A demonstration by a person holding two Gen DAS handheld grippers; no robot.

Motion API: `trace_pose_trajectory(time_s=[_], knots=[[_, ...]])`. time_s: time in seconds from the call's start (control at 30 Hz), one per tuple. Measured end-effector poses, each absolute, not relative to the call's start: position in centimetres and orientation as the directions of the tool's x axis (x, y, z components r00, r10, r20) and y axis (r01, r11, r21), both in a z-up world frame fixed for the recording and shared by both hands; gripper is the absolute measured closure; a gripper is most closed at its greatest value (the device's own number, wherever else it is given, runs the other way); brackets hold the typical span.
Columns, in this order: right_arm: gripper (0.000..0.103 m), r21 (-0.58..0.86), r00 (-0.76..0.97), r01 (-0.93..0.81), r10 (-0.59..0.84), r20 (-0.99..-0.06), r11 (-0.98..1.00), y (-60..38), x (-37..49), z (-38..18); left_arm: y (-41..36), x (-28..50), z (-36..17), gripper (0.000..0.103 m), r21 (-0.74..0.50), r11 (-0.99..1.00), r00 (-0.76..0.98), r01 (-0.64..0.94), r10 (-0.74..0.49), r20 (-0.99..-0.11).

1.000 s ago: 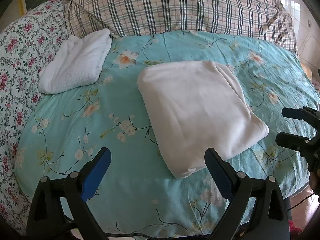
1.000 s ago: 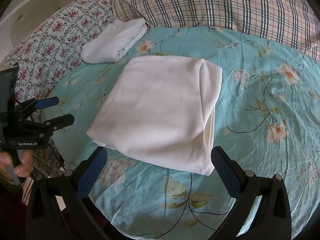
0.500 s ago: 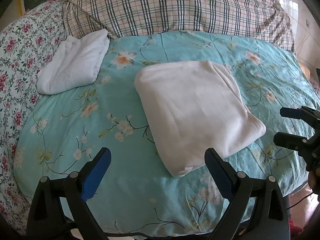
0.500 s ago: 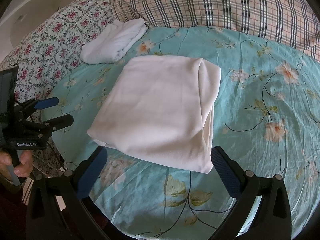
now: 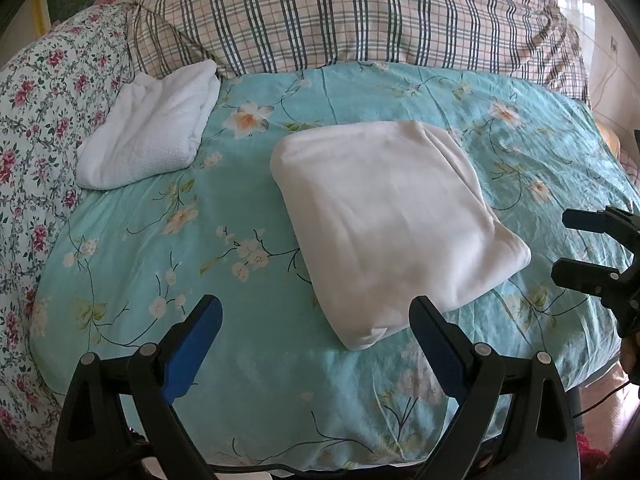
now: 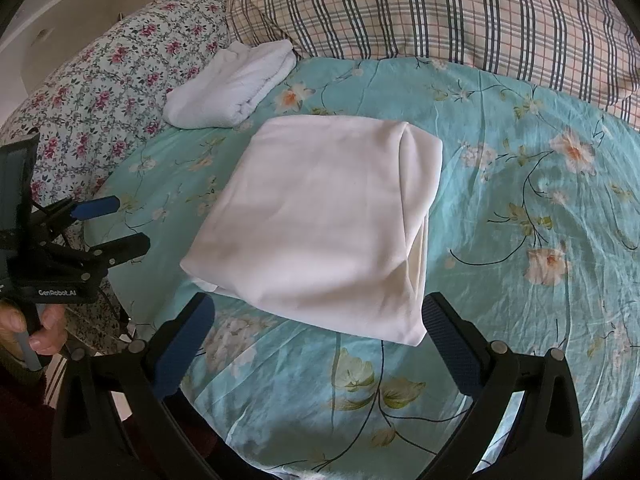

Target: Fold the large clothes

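Left gripper (image 5: 316, 330): jaws spread wide, holding nothing
Right gripper (image 6: 318, 330): jaws spread wide, holding nothing
Folded cream cloth (image 5: 384, 216): on turquoise bedspread (image 5: 160, 220), 12 o'clock of both grippers
White towel (image 5: 148, 128): 10 o'clock

home bedroom for sure: bed (image 5: 260, 380) with teal floral sheet, plaid pillows (image 5: 360, 16), rose-print bedding (image 5: 44, 92) alongside

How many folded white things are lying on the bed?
2. The big folded cloth lies in the middle of the bed. The small folded towel sits at the back left, beside the pillows.
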State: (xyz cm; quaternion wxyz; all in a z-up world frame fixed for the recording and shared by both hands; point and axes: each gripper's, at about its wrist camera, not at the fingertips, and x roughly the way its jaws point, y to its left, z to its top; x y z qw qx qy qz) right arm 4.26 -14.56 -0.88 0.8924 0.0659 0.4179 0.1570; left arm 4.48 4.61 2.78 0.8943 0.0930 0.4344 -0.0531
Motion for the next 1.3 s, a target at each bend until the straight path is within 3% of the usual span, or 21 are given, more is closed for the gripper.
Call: trace_pose_trajectory(time_s=[1.3], knots=[[0.0,0.252,0.597,-0.233,0.343,-0.725,0.939,-15.4,5.6,-0.8,4.5,5.1,3.2,0.008,0.125,0.977,0.626,0.175,-0.013,-0.78]])
